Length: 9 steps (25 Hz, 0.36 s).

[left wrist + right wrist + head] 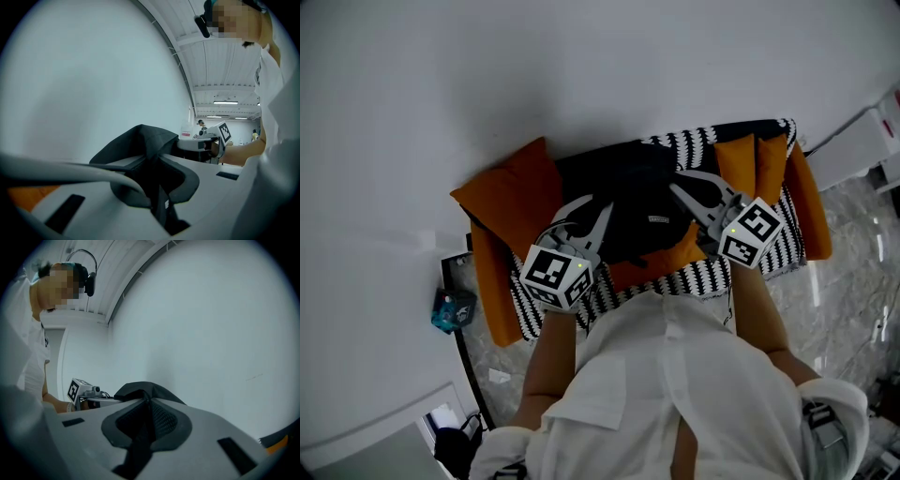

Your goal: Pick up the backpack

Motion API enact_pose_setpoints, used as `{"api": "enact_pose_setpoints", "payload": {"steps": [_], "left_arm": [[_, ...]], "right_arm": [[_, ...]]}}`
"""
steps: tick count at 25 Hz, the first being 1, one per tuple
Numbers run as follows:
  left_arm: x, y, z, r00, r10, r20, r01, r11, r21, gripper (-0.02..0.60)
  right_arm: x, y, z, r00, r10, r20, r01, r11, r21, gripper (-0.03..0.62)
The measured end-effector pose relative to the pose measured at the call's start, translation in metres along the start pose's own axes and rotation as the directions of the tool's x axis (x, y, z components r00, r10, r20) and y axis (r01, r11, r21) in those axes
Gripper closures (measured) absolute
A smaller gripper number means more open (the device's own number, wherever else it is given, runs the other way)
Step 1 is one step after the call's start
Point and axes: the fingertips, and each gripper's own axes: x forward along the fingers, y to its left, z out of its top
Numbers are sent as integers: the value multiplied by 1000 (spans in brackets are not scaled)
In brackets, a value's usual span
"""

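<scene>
The black backpack (637, 202) lies on a sofa between orange cushions, just in front of me. My left gripper (592, 210) is shut on a fold of the backpack's black fabric (140, 140), which bunches up between its jaws (157, 176). My right gripper (684, 186) is shut on another fold of the black fabric (140, 390), with mesh-textured cloth pinched between its jaws (147, 418). Each gripper view shows the other gripper across the bag: the right gripper (208, 140) and the left gripper (79, 391). The bag's lower part is hidden.
The sofa has a black-and-white striped cover (703, 277) and orange cushions at the left (511, 192) and right (759, 159). A white wall (487, 75) stands right behind it. A dark side table with a teal object (450, 309) is at the left; marble floor (848, 281) is at the right.
</scene>
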Motion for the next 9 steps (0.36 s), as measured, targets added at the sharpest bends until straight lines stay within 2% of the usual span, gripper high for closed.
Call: {"api": "enact_pose_setpoints", "payload": {"steps": [9], "left_arm": [[-2, -1, 2, 1000, 2, 10, -2, 1000, -2, 538]], "right_arm": [[0, 2, 0, 1000, 4, 13, -4, 1000, 9, 554]]}}
